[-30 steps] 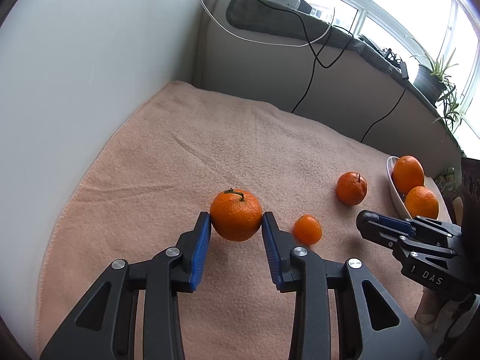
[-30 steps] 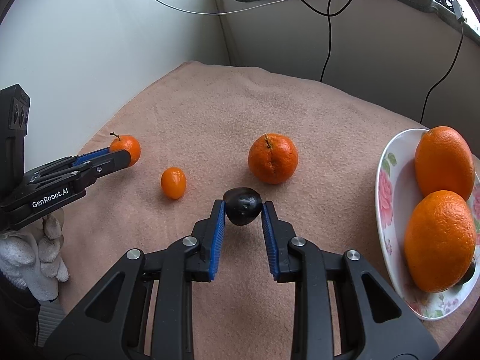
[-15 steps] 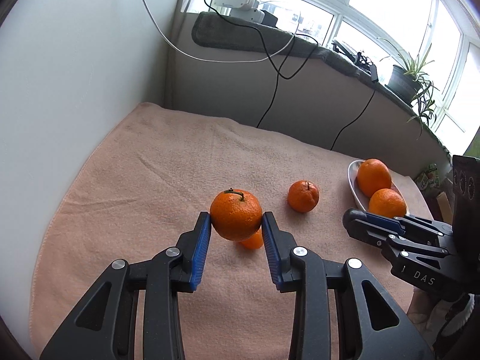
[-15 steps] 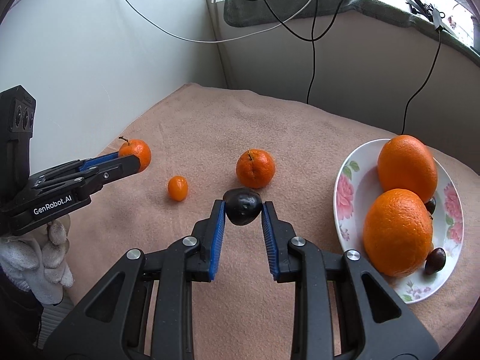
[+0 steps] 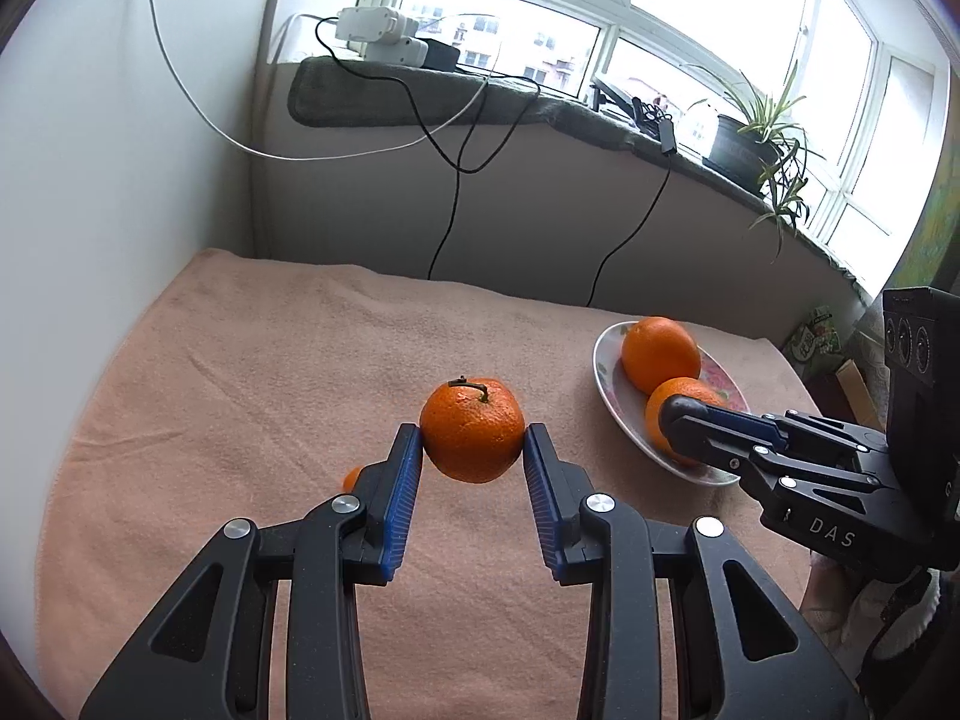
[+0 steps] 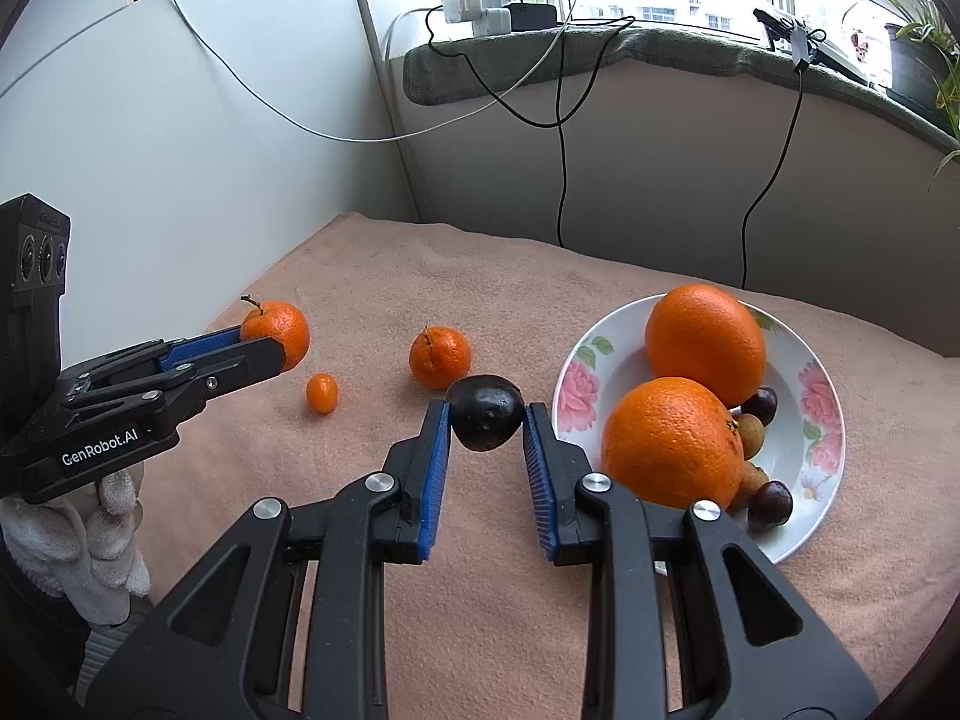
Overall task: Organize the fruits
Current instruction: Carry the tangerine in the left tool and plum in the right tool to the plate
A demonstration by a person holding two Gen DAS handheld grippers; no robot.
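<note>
The left gripper (image 5: 472, 450) is raised above the peach towel (image 5: 252, 360), pinching a stemmed tangerine (image 5: 472, 438) between its blue pads. The right gripper (image 6: 486, 420) is level beside the flowered plate (image 6: 576, 372) near the towel's right edge, clamping a dark round fruit (image 6: 485, 412).

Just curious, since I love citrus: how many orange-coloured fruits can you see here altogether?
5. Two big oranges on the plate, one tangerine in the left gripper, one tangerine and a tiny kumquat on the towel. More could hide behind the oranges.

Fuzzy matt cloth (image 6: 540, 300), glossy ceramic plate (image 6: 831, 474)
</note>
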